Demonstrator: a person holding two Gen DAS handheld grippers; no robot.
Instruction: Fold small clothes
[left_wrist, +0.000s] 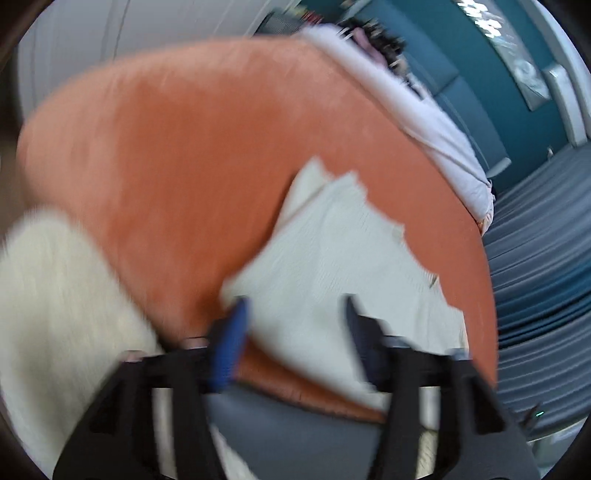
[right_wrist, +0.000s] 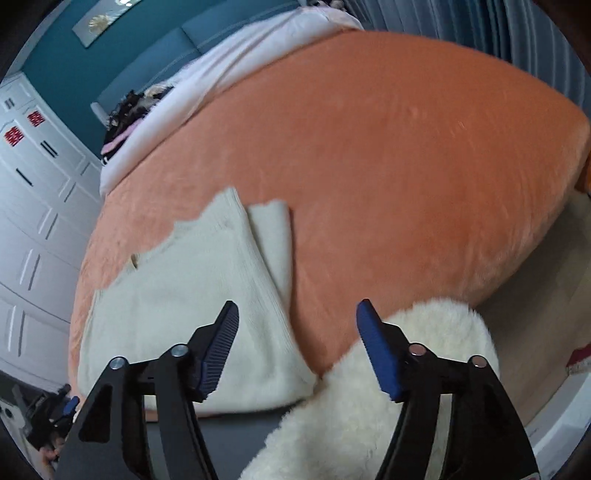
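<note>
The cream knit garment is lying folded near the orange bed's near edge. My right gripper is hanging over it, jaws wide, gripping nothing. My left gripper, though blurred, is seemingly hovering spread and empty too.

Cream garment showing fine ribbed knit, matt. Orange blanket looking plush, soft-napped. Fluffy white fur lying shaggy at near right. Right gripper showing matt black plastic arms, ridged blue pads, shiny metal pins. Wardrobe at left looking smooth, white-painted.
</note>
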